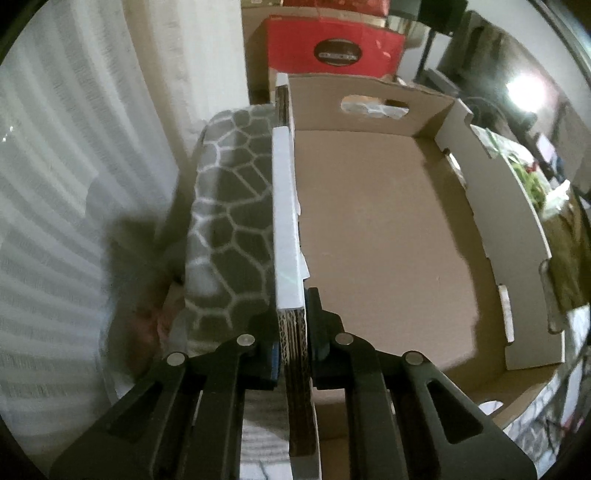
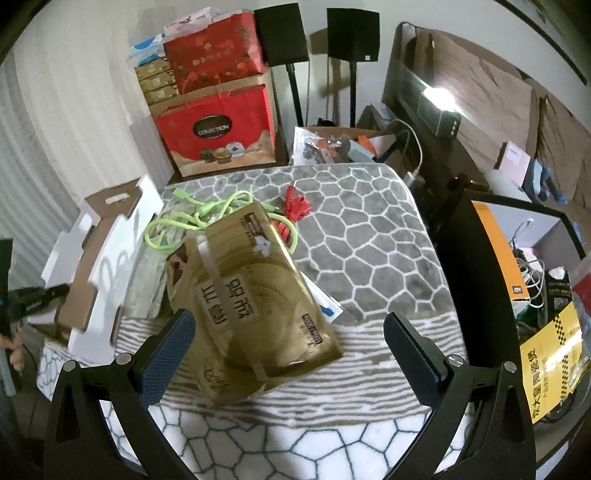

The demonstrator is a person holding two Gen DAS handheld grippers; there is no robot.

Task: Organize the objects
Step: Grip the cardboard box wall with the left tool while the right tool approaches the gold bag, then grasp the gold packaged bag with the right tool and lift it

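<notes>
You're working over a tabletop (image 2: 369,236) draped w/ a grey honeycomb-print blanket; red gift boxes (image 2: 218,129) are stacking up behind it against a pale curtain, and two black speakers (image 2: 352,35) are standing beside a brown headboard. The cardboard tray (image 1: 388,229) is sitting at the tabletop's left edge, brown inside, white outside, handle cutout in the far wall. Your left gripper (image 1: 293,343) is pinching its near side wall, fingers narrow. Your right gripper (image 2: 288,347) is hovering w/ fingers wide over a gold bag (image 2: 258,295), prob. foil, lying on lime-green cords (image 2: 192,218) beside the tray.
</notes>
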